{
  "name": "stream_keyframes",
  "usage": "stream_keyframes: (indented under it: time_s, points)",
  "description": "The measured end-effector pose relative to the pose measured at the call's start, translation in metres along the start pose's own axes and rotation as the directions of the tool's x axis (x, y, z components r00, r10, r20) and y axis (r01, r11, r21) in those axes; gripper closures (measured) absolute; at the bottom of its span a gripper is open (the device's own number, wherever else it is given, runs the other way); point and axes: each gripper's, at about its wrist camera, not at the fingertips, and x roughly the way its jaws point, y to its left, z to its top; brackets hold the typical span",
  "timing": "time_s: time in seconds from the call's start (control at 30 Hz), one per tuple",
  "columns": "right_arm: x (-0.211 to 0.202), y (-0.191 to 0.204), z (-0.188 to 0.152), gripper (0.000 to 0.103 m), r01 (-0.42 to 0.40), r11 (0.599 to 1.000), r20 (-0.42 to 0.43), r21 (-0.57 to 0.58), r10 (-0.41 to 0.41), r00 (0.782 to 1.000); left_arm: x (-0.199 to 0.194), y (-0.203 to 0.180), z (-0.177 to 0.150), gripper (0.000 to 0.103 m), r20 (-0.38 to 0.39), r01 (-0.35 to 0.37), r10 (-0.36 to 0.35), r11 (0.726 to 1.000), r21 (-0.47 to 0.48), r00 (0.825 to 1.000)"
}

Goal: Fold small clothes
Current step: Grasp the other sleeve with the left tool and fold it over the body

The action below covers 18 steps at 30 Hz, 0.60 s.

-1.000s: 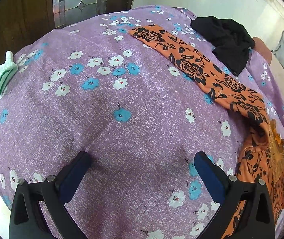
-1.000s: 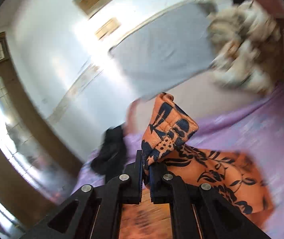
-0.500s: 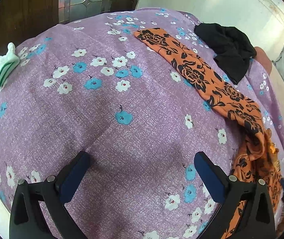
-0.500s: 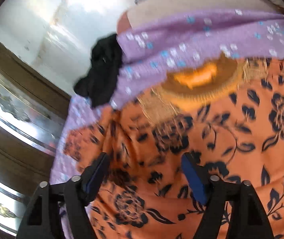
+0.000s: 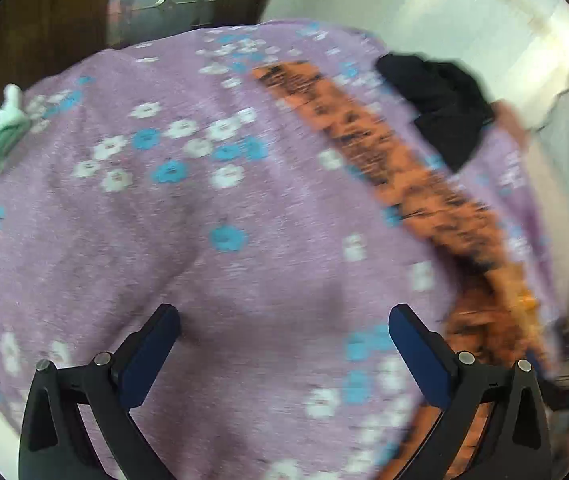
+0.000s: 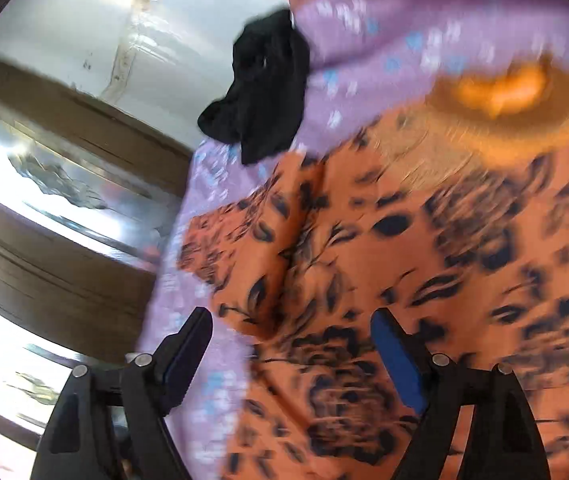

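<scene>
Purple floral bedsheet (image 5: pixel 188 240) fills the left wrist view, stretched over what looks like a bed, with a glazed wooden door behind it. Over this sheet the left gripper (image 5: pixel 284 332) hangs with its jaws spread wide and nothing between them. An orange garment with black flowers (image 5: pixel 396 164) runs as a long strip toward the right, a crumpled black garment (image 5: pixel 440 108) lies just beyond it, and a folded mint-green cloth (image 5: pixel 0 136) sits at the far left edge. From the right wrist view, blurred by motion, the right gripper (image 6: pixel 292 344) is likewise released, poised over the orange garment (image 6: pixel 424 280), whose near corner lies between the jaws. Thin and limp, it should drape and wrinkle easily; a pinch at a corner or hem looks safest.
</scene>
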Motion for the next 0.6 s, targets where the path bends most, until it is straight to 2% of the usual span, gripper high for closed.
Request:
stream_keyframes:
  time_s: [0.07, 0.13, 0.17, 0.23, 0.3, 0.4, 0.43, 0.5, 0.53, 0.6]
  points:
    - [-0.011, -0.004, -0.022, 0.019, 0.172, 0.980, 0.115, -0.095, -0.161, 0.980, -0.010, -0.004, 0.004, 0.000, 0.035, 0.094, -0.094, 0.996, 0.006, 0.995]
    - [-0.011, -0.017, -0.041, 0.018, 0.231, 0.967, 0.147, -0.108, -0.214, 0.966, -0.015, -0.007, 0.020, 0.000, 0.049, 0.190, -0.190, 0.982, 0.000, 0.981]
    - [-0.004, -0.030, -0.050, 0.018, 0.227, 0.970, 0.119, -0.083, -0.216, 0.969, -0.015, -0.008, 0.028, 0.000, 0.063, 0.221, -0.220, 0.975, -0.007, 0.973]
    - [-0.013, -0.044, -0.049, 0.017, 0.126, 0.992, 0.151, -0.008, -0.124, 0.981, -0.008, -0.010, 0.061, 0.000, 0.077, 0.264, -0.262, 0.964, -0.024, 0.962]
    - [-0.012, -0.049, -0.052, 0.015, 0.097, 0.995, 0.148, 0.003, -0.097, 0.984, 0.008, -0.010, 0.095, 0.000, 0.092, 0.294, -0.288, 0.954, -0.057, 0.953]
    - [-0.013, -0.048, -0.056, 0.010, 0.085, 0.996, 0.156, -0.014, -0.082, 0.984, 0.055, -0.008, 0.144, 0.000, 0.040, 0.253, -0.250, 0.961, -0.111, 0.967]
    - [-0.011, -0.047, -0.057, 0.010, 0.083, 0.996, 0.161, -0.019, -0.079, 0.984, 0.066, -0.007, 0.152, 0.000, 0.025, 0.241, -0.240, 0.962, -0.128, 0.970]
    - [-0.005, -0.046, -0.059, 0.008, 0.068, 0.997, 0.165, -0.020, -0.064, 0.984, 0.099, -0.001, 0.168, 0.000, -0.024, 0.251, -0.262, 0.945, -0.210, 0.965]
    - [-0.001, -0.044, -0.059, 0.007, 0.062, 0.998, 0.168, -0.019, -0.058, 0.984, 0.111, 0.002, 0.172, 0.000, -0.038, 0.232, -0.248, 0.942, -0.241, 0.968]
    - [0.000, -0.046, -0.058, 0.007, 0.051, 0.999, 0.171, -0.019, -0.048, 0.984, 0.123, 0.006, 0.177, 0.000, -0.028, 0.224, -0.240, 0.937, -0.267, 0.970]
